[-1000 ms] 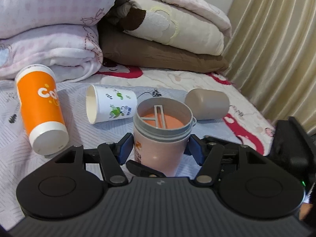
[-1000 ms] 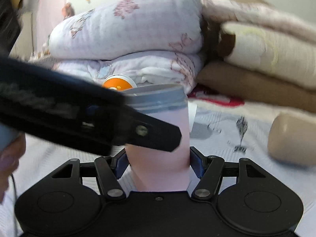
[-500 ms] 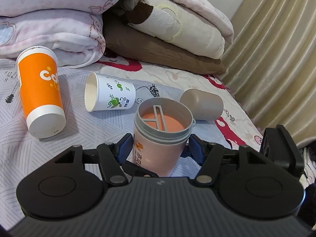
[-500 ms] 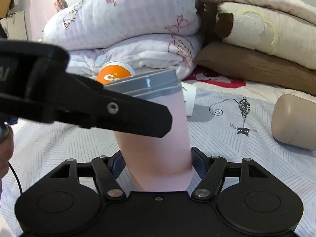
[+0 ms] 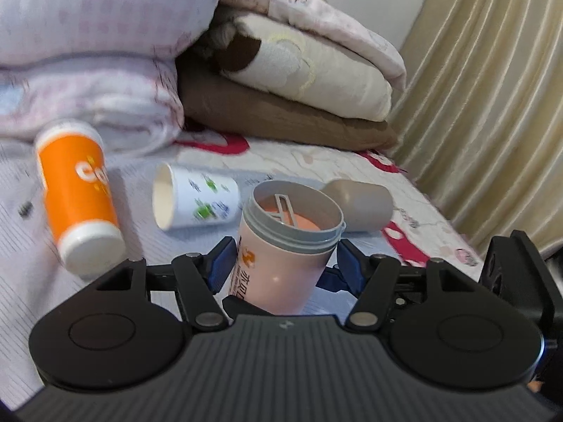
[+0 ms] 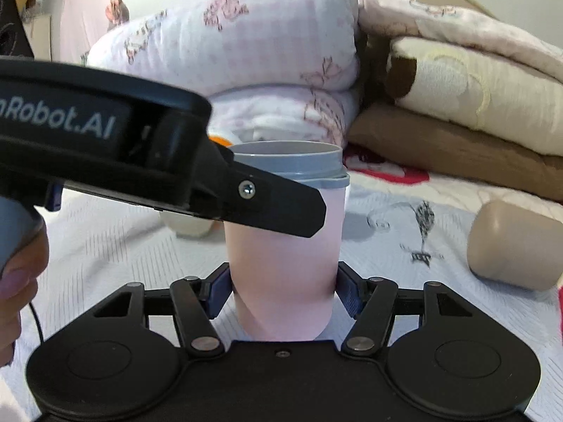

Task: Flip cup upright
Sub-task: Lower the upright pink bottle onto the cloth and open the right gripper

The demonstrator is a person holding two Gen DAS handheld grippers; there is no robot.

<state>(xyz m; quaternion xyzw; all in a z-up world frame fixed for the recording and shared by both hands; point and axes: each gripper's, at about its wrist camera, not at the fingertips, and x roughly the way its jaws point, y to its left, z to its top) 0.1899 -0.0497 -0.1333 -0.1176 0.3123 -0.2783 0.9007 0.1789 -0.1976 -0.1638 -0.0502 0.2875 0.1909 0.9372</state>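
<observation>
Bedding is seen as the work surface: a patterned bed sheet (image 5: pixel 316 161) backed by folded quilts (image 5: pixel 281 81). The right claw (image 6: pixel 283 290) is pressed onto the lower body of the pink shaker cup (image 6: pixel 281 253), blue pads touching both sides. The left claw (image 5: pixel 285 263) brackets the same cup (image 5: pixel 281 256); its right pad appears slightly clear, so it is judged spread. The cup is held upright, mouth up, slightly tilted; whether its base rests on the sheet cannot be told. Flipping is judged essentially done; setting down and release remain. Beyond lie an orange bottle (image 5: pixel 79 197), a paper cup (image 5: pixel 197 200) and a beige cup (image 5: pixel 362 207), all on their sides.
</observation>
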